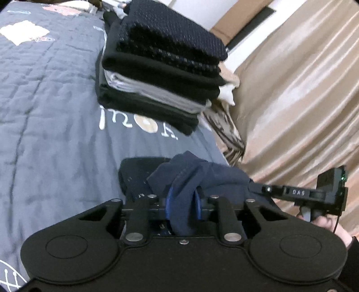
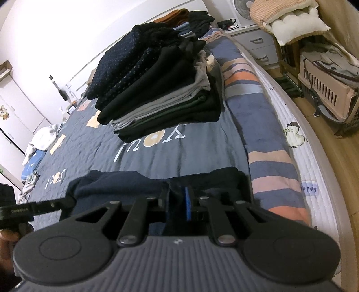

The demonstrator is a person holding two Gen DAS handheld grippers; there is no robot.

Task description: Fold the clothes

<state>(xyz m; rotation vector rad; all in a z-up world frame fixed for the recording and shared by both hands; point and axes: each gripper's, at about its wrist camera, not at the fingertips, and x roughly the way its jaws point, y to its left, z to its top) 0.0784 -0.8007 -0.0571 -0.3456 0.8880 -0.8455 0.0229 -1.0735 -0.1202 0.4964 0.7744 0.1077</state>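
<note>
Left gripper [image 1: 182, 202] pinching a bunched fold of the navy garment [image 1: 202, 179], cloth squeezed between the blue pads and spilling up and over toward 12 o'clock. Right gripper [image 2: 187, 203] pressed together on the same navy garment [image 2: 116, 184], dark fabric caught at the blue pad; seen from the left wrist view, its fingers bite the cloth's edge at 3 o'clock. Navy garment spread across the near end of the grey quilt [image 1: 44, 101], just ahead of both grippers, partly lifted at the left one.

Stack of folded clothes [image 2: 161, 89] farther up the quilt at 12 o'clock, well apart from the navy garment: dotted dark piece on top, black and grey layers under it. White lettering on the quilt between stack and garment. Second pile of dark and brown clothes [image 2: 186, 18] behind the stack, details too small to tell.

Striped blanket [image 2: 258, 116] along the quilt's edge at 2 o'clock, white bedsheet with a chick print [image 2: 294, 134] beside it. Beige curtain [image 1: 303, 89] filling 2 to 4 o'clock in the left wrist view. Pet carrier [image 2: 325, 89] on the floor at 2 o'clock. Part of a hand [image 1: 332, 226] at the right gripper's handle.
</note>
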